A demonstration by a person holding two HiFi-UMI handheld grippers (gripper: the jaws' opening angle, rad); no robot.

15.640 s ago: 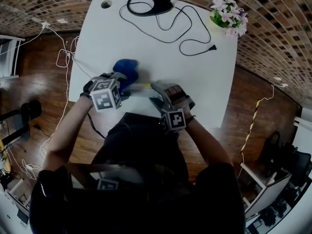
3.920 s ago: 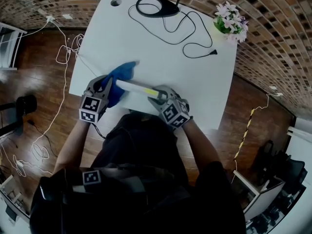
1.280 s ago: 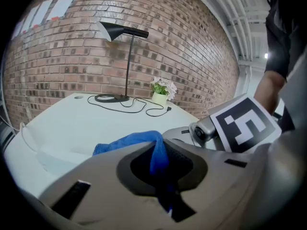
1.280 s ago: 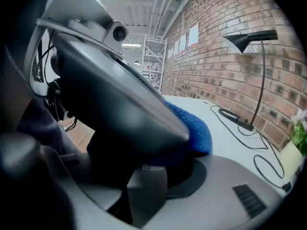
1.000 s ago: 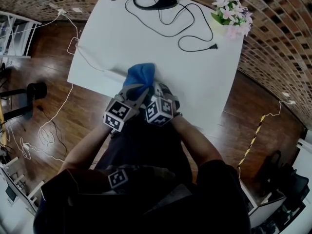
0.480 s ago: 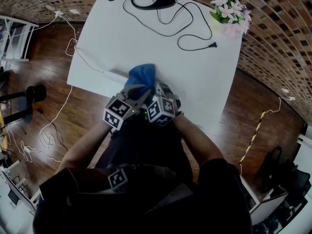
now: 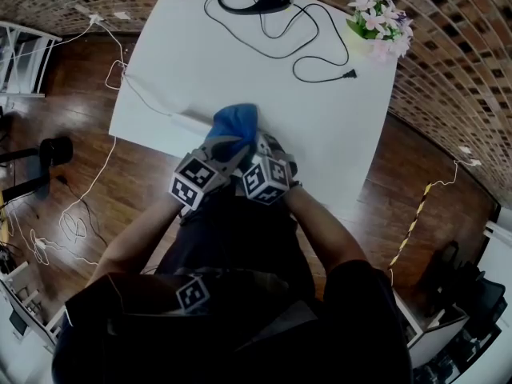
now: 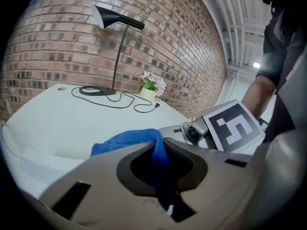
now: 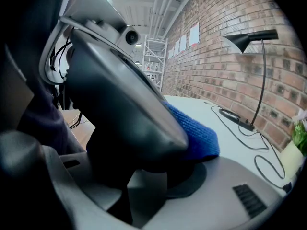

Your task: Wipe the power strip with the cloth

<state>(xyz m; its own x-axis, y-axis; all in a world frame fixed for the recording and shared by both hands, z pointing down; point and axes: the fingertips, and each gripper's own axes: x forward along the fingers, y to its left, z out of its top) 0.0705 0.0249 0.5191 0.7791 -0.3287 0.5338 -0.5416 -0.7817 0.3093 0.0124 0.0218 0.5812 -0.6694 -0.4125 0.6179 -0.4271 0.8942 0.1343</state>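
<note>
My left tongs [image 8: 161,153] pinch the soft, floppy cloth [image 7: 234,122]. It lies over the hard, slippery power strip [image 7: 190,122] near the table [image 7: 240,54] edge. My right tongs [image 7: 262,152] seem to clamp its end, a good spot

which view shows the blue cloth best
The left gripper view: the cloth is close and sharp, one fold pinched in the jaws of the left gripper, the rest bunched on the table. The head view shows a small blue lump partly behind the left gripper. The right gripper view catches one end past its upper jaw.
</note>
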